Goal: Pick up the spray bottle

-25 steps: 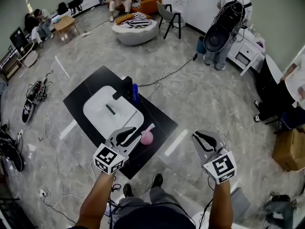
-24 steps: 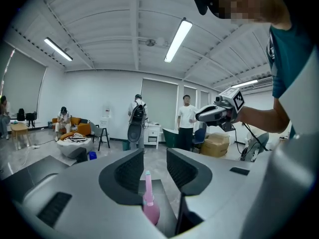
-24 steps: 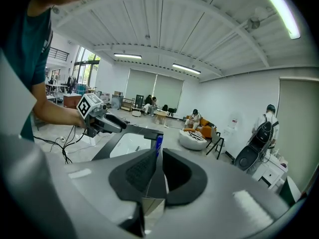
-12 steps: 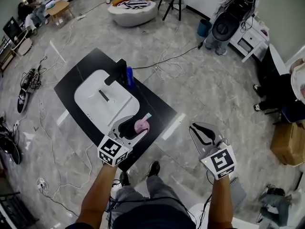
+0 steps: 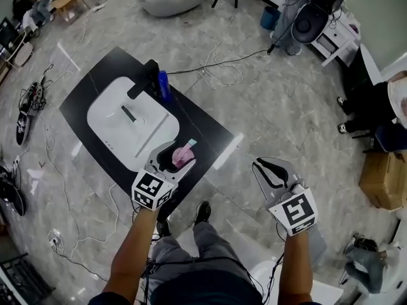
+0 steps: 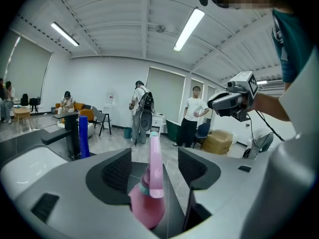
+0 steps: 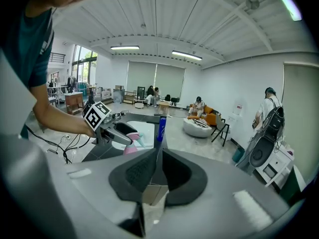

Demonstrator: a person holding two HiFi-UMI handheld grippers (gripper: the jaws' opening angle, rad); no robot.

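while the jaws of the left claw (image 6: 154, 158) are opening, the pink spray bottle (image 5: 182, 155) is seen standing upright between them, with a gap left on each side so that neither pad presses on it. the bottle is set on the black desk (image 5: 95, 81), near the corner closest to the person and just beside the white sink (image 5: 114, 122) that is sunk into the desk top. its round body is seen low between the jaws in the left gripper view, and its neck and pink trigger head rise above the jaw tips. at the far side of the sink a black tap (image 5: 143, 80) is mounted, and a blue bottle (image 5: 164, 86) is stood right next to it, well apart from the spray bottle. the right claw (image 7: 155, 152) is held off the desk, over the grey floor (image 5: 273, 107) to the right, and its jaws are seen clenched together with nothing between them. loose cables (image 5: 222, 75) are strewn across the floor beyond the desk, and a cardboard box (image 5: 385, 183) is seen at the right edge of the head view.
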